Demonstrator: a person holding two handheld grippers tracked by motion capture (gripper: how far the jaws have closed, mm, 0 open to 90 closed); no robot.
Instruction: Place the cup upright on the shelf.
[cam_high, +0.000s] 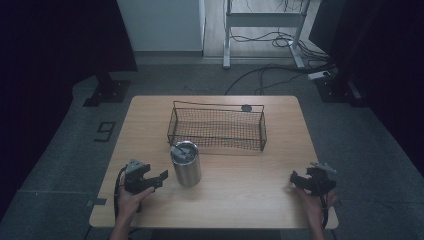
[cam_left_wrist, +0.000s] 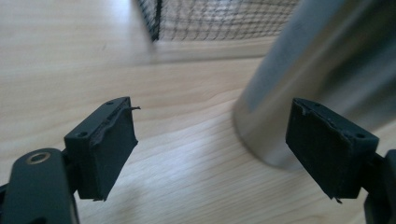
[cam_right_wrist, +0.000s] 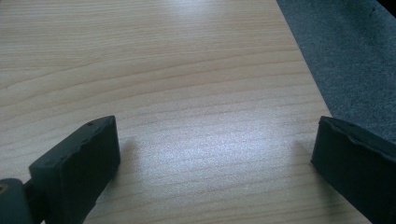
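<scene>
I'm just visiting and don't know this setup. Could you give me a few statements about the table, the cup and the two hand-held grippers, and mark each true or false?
1. The steel tumbler stands upright on the table, in front of the wire basket. True.
2. The tumbler is inside the basket. False: it stands outside it, on the person's side.
3. The left gripper is clamped on the tumbler. False: its jaws are open, beside the tumbler.
4. The right gripper is open above bare wood near the table's right edge. True.
5. The basket holds several cups. False: it looks empty.

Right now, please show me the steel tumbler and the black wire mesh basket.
Steel tumbler (cam_high: 186, 170): high view, on its side wall.
Black wire mesh basket (cam_high: 216, 143): high view, on its front wall.
</scene>
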